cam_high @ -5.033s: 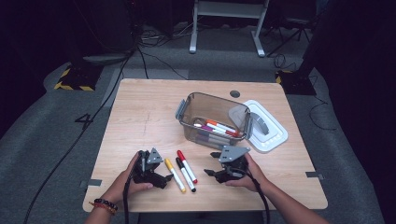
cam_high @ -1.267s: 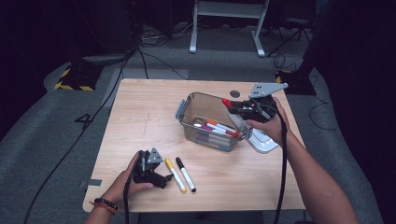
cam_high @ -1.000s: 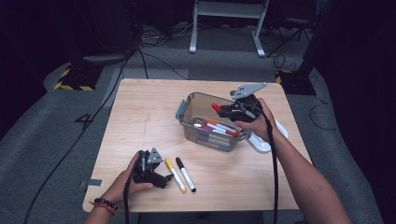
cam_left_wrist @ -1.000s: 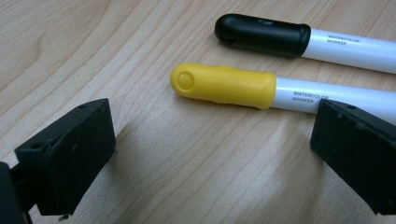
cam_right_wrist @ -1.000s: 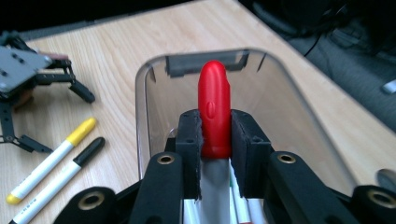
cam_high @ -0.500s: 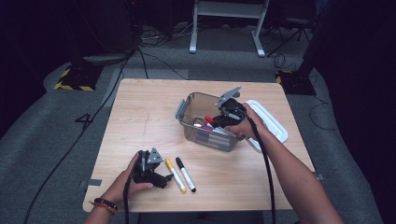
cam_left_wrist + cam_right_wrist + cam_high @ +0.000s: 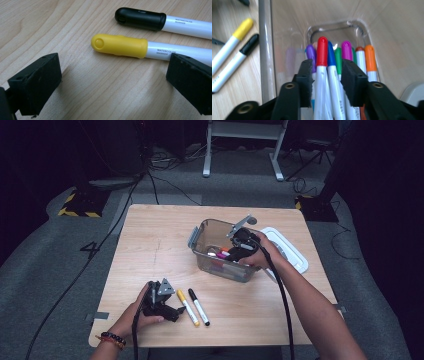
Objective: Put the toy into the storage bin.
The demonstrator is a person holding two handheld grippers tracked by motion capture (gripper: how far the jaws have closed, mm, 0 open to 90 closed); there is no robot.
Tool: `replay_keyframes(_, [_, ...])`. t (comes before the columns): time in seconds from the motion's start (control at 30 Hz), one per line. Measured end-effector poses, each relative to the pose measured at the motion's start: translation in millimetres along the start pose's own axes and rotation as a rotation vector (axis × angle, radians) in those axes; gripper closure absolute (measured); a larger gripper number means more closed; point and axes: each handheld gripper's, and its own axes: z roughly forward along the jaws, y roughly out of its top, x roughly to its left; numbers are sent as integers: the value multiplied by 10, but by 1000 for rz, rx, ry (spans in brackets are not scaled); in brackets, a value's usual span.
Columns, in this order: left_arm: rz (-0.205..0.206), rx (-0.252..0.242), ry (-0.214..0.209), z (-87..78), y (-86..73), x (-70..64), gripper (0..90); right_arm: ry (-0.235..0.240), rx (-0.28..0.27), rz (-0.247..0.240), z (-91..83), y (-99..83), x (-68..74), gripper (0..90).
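Note:
My right gripper (image 7: 231, 251) reaches into a clear plastic box (image 7: 200, 237) on the wooden table. In the right gripper view my right gripper (image 7: 325, 75) is open a little, and a red-capped marker (image 7: 322, 55) lies lengthwise between the jaws beside a blue one, on top of several coloured markers. My left gripper (image 7: 172, 312) rests on the table near the front edge. In the left gripper view my left gripper (image 7: 113, 82) stands wide open with nothing in it. A yellow-capped marker (image 7: 120, 46) and a black-capped marker (image 7: 140, 18) lie just ahead of it.
The box's white lid (image 7: 290, 252) lies flat to the right of the box. The yellow marker (image 7: 188, 308) and black marker (image 7: 199, 306) lie side by side right of the left gripper. The table edge is close behind the left hand.
Five seconds ago the red marker lay on the table with the other two. My right gripper carried it over the box and has since lowered it inside. The left gripper stayed still.

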Motion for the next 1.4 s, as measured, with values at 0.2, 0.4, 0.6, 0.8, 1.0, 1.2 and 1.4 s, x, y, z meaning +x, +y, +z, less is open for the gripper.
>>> replay_keyframes(0.2, [0,0,0,0,0,0,2,-48,-150,25,-191,-115,23,420])
replay_keyframes(0.4, [0,-2,1,1,0,-1,2,-79,-290,17,-484,-302,181,323])
replay_keyframes(0.6, [0,-2,1,1,-1,-1,2,-112,-376,-27,-739,-547,421,313])
replay_keyframes(0.8, [0,0,0,0,0,0,2,-130,-434,-53,-902,-820,653,310])
replay_keyframes(1.0, [0,0,0,0,0,0,2,-108,-454,-62,-851,-1069,859,307])
replay_keyframes(1.2, [-1,-1,4,5,5,0,2,-88,-437,-76,-557,-1249,1033,305])
replay_keyframes(1.4, [-1,0,4,4,5,0,2,-72,-400,-59,-195,-1255,1092,305])
